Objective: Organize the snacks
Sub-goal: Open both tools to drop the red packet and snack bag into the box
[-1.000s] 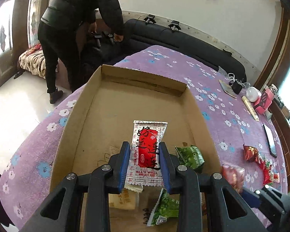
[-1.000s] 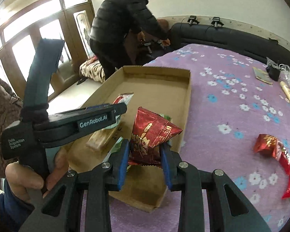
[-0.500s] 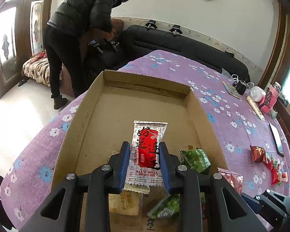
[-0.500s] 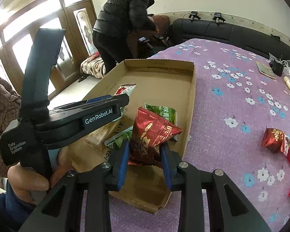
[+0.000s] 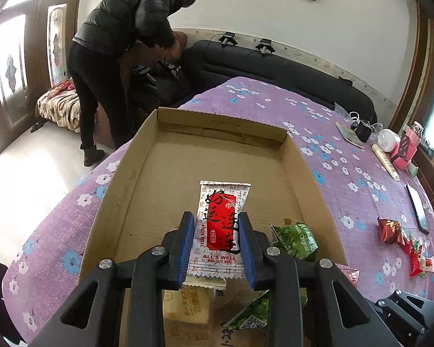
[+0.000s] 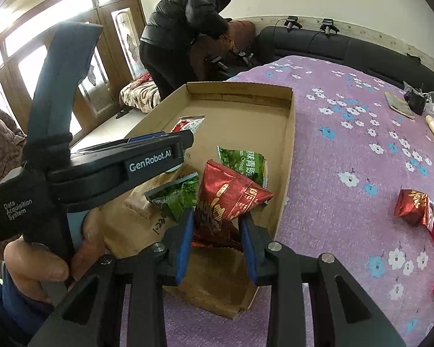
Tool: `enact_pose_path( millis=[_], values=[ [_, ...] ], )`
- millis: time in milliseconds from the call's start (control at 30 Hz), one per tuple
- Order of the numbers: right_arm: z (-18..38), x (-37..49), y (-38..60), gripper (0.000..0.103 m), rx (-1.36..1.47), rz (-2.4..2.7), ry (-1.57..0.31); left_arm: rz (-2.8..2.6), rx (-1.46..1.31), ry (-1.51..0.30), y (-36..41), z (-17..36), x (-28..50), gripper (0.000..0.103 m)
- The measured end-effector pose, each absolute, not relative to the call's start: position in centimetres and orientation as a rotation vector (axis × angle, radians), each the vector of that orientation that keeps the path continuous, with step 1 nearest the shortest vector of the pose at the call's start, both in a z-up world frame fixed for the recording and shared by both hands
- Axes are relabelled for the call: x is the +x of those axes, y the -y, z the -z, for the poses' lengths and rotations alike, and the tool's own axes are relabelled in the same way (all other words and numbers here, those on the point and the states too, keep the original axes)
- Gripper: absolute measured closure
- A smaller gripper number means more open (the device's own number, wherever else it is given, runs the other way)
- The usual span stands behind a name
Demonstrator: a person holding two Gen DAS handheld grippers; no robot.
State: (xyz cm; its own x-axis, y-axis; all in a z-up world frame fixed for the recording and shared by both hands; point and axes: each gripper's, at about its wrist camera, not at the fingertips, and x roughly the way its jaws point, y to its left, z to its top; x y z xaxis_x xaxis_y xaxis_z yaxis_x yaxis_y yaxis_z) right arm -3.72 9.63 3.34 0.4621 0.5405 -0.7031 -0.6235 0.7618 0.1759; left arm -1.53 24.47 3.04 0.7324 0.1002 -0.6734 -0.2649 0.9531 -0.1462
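Observation:
A shallow cardboard box [image 5: 147, 179] [image 6: 286, 150] lies on the purple flowered cloth. My left gripper [image 5: 216, 225] is shut on a white and red snack packet [image 5: 221, 219] and holds it over the box's near half. My right gripper [image 6: 217, 217] is shut on a red triangular snack bag [image 6: 228, 193] and holds it over the box's near right corner. Green snack bags [image 6: 243, 162] [image 5: 295, 240] and a tan packet [image 5: 188, 303] lie in the box below. The left gripper's body [image 6: 107, 167] shows in the right wrist view.
Loose red snack packets [image 6: 413, 205] [image 5: 390, 228] lie on the cloth to the right. A phone [image 5: 418, 208], a pink box [image 5: 405, 147] and small items sit at the far right. A person in black [image 5: 124, 37] bends over beyond the table, by a black sofa [image 5: 275, 69].
Both grippers have lifted and drawn back a little with their packets still held. The green bags in the box now show more fully. The person in the background has shifted.

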Motion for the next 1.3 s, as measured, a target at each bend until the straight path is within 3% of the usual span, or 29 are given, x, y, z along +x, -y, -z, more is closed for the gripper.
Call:
enact_pose_path(
  millis=[867,967,1300],
  values=[
    [-3.8,-4.3,-9.4,0.070,-0.131,-0.718,-0.804,-0.188,-0.220,-0.696,-24.0,-3.8,-2.1,0.069],
    [-4.1,-4.5,-9.2,0.064,-0.130,-0.717,-0.792,-0.187,-0.222,-0.694,-24.0,-3.9,-2.2,0.060],
    [-5.5,-5.0,-7.3,0.059,-0.080,-0.701,-0.743,-0.186,-0.223,-0.668,-23.6,-4.8,-3.0,0.049]
  ],
)
